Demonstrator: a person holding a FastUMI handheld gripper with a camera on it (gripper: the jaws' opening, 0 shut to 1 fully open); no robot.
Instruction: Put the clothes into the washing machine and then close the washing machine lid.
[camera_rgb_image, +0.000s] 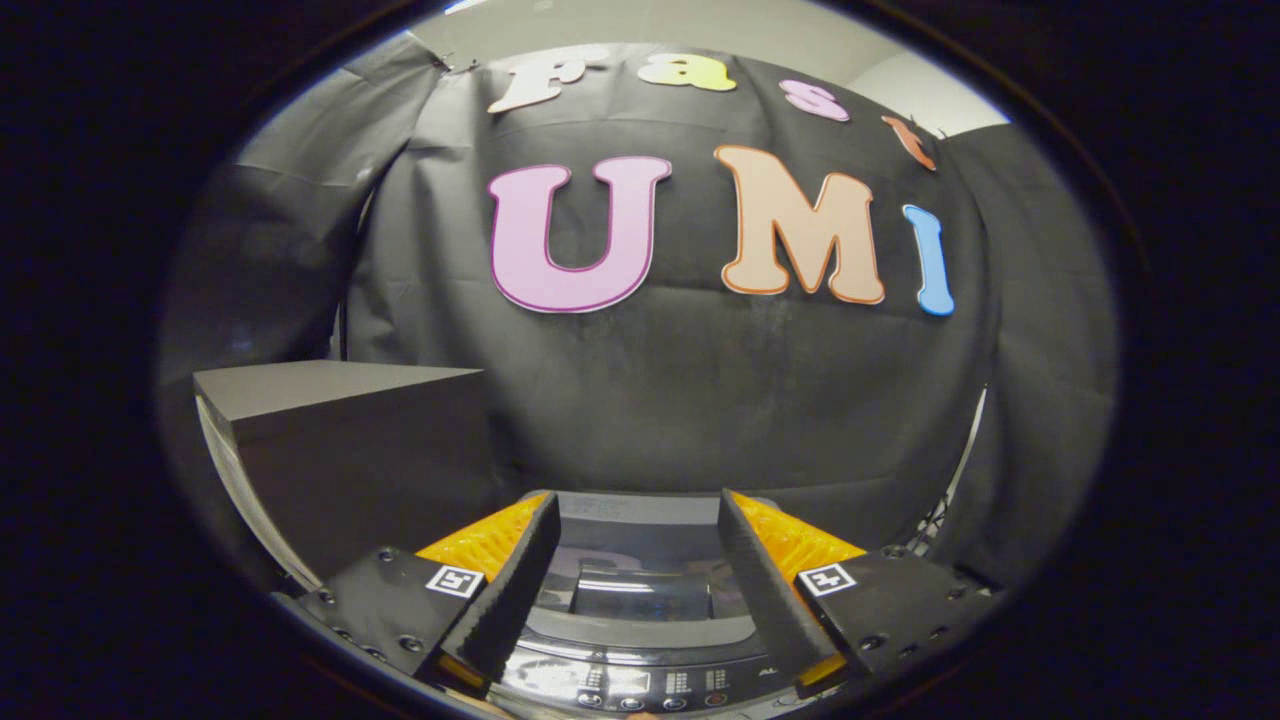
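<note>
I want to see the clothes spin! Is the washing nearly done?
Not yet. The claw is open and holds nothing. The washing machine sits below and between its fingers, with the glossy lid apparently closed. I can't tell whether clothes are inside, so loading may still be ahead.

A dark grey boxy block (340, 440) stands at ten o'clock of the glossy grey top-loading washing machine (640, 600); its support is hidden.

The hand-held gripper (640, 520) hangs with fingers spread apart.

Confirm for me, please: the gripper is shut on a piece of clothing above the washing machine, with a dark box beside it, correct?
Not quite. The gripper view shows the gripper open with nothing between its fingers. It is above the washing machine, and the dark box does stand beside it.
</note>
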